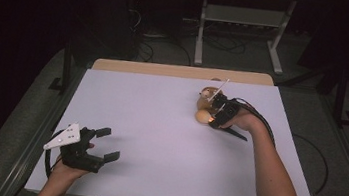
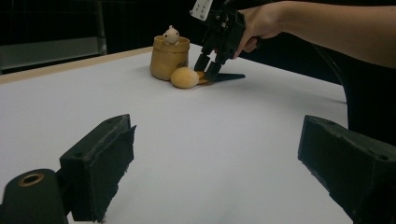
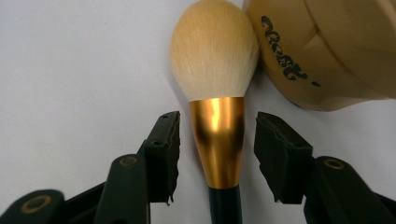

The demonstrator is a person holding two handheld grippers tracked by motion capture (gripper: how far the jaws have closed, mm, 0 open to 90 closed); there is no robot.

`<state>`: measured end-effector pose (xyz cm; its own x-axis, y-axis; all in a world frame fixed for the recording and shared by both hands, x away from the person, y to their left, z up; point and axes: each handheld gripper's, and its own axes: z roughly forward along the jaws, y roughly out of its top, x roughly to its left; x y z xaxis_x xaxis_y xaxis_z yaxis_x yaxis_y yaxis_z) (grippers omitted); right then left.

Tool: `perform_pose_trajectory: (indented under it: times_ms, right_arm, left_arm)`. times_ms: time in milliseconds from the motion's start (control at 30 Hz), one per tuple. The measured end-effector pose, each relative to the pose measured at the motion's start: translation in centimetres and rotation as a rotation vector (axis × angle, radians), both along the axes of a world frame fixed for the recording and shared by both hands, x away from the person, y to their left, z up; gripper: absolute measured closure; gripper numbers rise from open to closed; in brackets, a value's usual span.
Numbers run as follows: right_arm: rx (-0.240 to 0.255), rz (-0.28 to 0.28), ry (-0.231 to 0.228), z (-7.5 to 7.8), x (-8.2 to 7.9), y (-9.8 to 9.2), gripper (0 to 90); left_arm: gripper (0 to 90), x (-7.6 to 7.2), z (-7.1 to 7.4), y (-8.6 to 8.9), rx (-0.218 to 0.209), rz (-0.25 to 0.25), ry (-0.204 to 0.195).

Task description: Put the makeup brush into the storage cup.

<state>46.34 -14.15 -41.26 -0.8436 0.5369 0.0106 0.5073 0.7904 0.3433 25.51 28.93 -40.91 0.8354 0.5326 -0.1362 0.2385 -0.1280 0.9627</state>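
Brush lies flat on table, bristles touching tan pot. Right gripper straddles gold collar, narrow gaps both sides, nothing clamped; placed for firm hold near head. Left gripper wide open, holding nothing, parked well apart.

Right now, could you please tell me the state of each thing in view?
Makeup brush: lying flat, bristles touching the holder.
Tan holder: upright, small figure at its rim.
Right gripper: jaws astride the gold ferrule, not touching.
Left gripper: open, holding nothing.
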Motion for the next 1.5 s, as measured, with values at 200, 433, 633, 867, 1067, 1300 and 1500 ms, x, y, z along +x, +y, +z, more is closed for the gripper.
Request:
perform_pose_trajectory:
  times_ms: [200, 433, 633, 867, 1067, 1300, 1500]
  right_arm:
    - [-0.01, 0.011, 0.002, -0.2, 0.1, 0.3, 53.6]
    - [-0.033, 0.019, 0.01, -0.7, 0.2, 0.8, 54.2]
    - [-0.049, 0.027, 0.013, -0.9, 0.4, 1.2, 56.1]
    - [-0.057, 0.043, 0.016, -0.9, 0.5, 1.3, 57.5]
    - [-0.058, 0.049, 0.025, -0.9, 0.5, 1.4, 60.5]
    - [-0.053, 0.044, 0.031, -0.9, 0.6, 1.2, 61.5]
    - [-0.044, 0.035, 0.04, -0.9, 0.6, 1.1, 62.0]
  left_arm:
    - [10.0, 0.0, 0.0, 0.0, 0.002, 0.0, -0.002]
    - [9.9, 0.0, 0.1, 0.1, -0.007, 0.002, -0.004]
    - [9.9, 0.0, 0.1, 0.1, -0.009, 0.002, -0.005]
    - [9.9, 0.0, 0.1, 0.0, -0.008, 0.001, -0.006]
    - [9.9, 0.0, 0.1, 0.0, -0.006, 0.001, -0.004]
    - [10.0, 0.0, 0.1, 0.0, -0.008, 0.002, -0.007]
    - [10.0, -0.1, 0.1, 0.0, -0.011, 0.001, -0.006]
